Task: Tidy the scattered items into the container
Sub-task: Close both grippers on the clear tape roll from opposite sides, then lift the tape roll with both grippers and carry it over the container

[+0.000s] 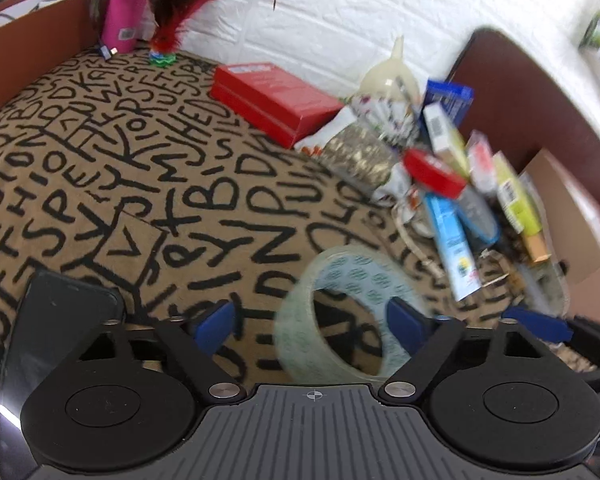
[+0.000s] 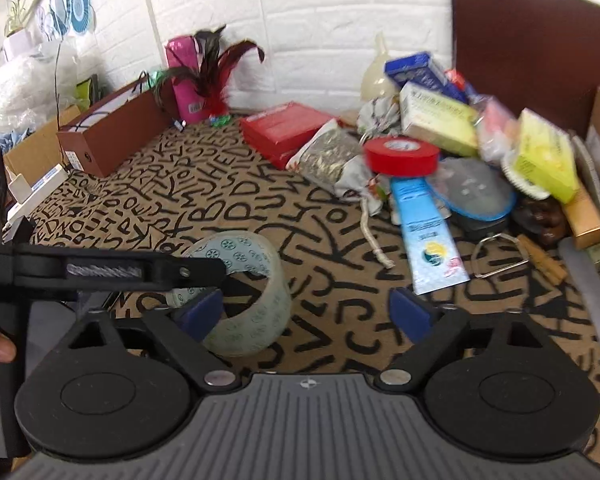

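Tape roll (image 1: 342,312) clear, green-printed core, standing on edge; edges blurred.

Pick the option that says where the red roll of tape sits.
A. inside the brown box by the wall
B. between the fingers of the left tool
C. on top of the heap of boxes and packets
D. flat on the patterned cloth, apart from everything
C: the red roll of tape rests raised on the heap of boxes and packets, above the blue tube, not on the bare cloth.

Both grippers' fingers (image 1: 214,326) (image 2: 410,314) parted.
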Demonstrator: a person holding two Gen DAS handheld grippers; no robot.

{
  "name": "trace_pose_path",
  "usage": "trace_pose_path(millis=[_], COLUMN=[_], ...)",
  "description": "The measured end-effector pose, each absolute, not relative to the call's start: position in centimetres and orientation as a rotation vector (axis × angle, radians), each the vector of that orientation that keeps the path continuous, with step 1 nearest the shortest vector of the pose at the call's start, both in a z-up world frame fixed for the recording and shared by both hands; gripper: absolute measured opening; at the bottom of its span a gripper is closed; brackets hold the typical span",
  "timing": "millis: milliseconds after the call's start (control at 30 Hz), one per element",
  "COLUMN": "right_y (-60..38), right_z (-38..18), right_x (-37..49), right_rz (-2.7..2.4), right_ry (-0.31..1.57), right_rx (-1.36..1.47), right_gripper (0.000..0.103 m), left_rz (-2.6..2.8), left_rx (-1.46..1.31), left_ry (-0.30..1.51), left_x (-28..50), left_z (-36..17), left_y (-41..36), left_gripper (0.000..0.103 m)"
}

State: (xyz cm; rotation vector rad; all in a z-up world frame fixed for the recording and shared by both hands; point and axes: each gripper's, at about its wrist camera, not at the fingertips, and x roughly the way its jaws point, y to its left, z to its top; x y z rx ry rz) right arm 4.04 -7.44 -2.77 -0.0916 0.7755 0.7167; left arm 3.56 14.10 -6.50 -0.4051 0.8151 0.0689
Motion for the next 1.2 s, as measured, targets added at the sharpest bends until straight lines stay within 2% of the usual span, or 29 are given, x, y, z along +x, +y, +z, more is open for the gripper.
trace_pose_path(millis=[133, 200, 300, 367, 400, 500, 533, 633, 667, 700, 800, 1200], right_y=[-6.2, -5.7, -5.0, -4.6, -4.5, -3.7, -3.5, -3.3, -3.4, -3.6, -4.5, -16.7], right_z=[-3.3, -3.5, -3.8, -4.0, -4.2, -4.5, -4.6, -4.8, -4.8, -4.7, -4.2, -2.7], right_x=[4.4, 4.6, 5.0, 5.1, 5.2, 5.4, 5.4, 5.6, 5.6, 5.7, 5.3, 2.0], right_rz=[0.717, 0.720, 0.727, 0.735, 0.739, 0.752, 0.749, 0.744, 0.746, 0.746, 0.739, 0.556], right_ry=[0.804, 0.821, 0.844, 0.855, 0.859, 0.871, 0.872, 0.867, 0.869, 0.869, 0.860, 0.840], right_rx=[-0.099, -0.104, -0.102, -0.107, -0.110, -0.115, -0.120, -0.132, -0.128, -0.127, -0.153, -0.174], right_gripper=[0.074, 0.069, 0.057, 0.047, 0.044, 0.031, 0.029, 0.026, 0.024, 0.023, 0.020, 0.016], left_rz=[0.064, 0.061, 0.057, 0.045, 0.039, 0.029, 0.034, 0.034, 0.034, 0.038, 0.029, -0.264], left_rx=[-0.399, -0.381, -0.350, -0.352, -0.351, -0.332, -0.325, -0.330, -0.329, -0.322, -0.300, -0.226], left_ry=[0.840, 0.844, 0.856, 0.861, 0.863, 0.863, 0.856, 0.847, 0.849, 0.855, 0.874, 0.972], left_x=[4.0, 4.3, 4.8, 5.2, 5.3, 5.8, 5.9, 6.1, 6.2, 6.1, 5.8, 4.8], left_z=[-7.3, -7.4, -7.4, -7.4, -7.5, -7.6, -7.7, -7.9, -7.8, -7.8, -7.6, -7.8], left_y=[14.3, 14.2, 14.2, 14.3, 14.3, 14.0, 13.8, 13.8, 13.7, 13.5, 12.4, 0.0], left_gripper=[0.077, 0.069, 0.056, 0.052, 0.046, 0.040, 0.041, 0.044, 0.041, 0.030, 0.022, 0.024])
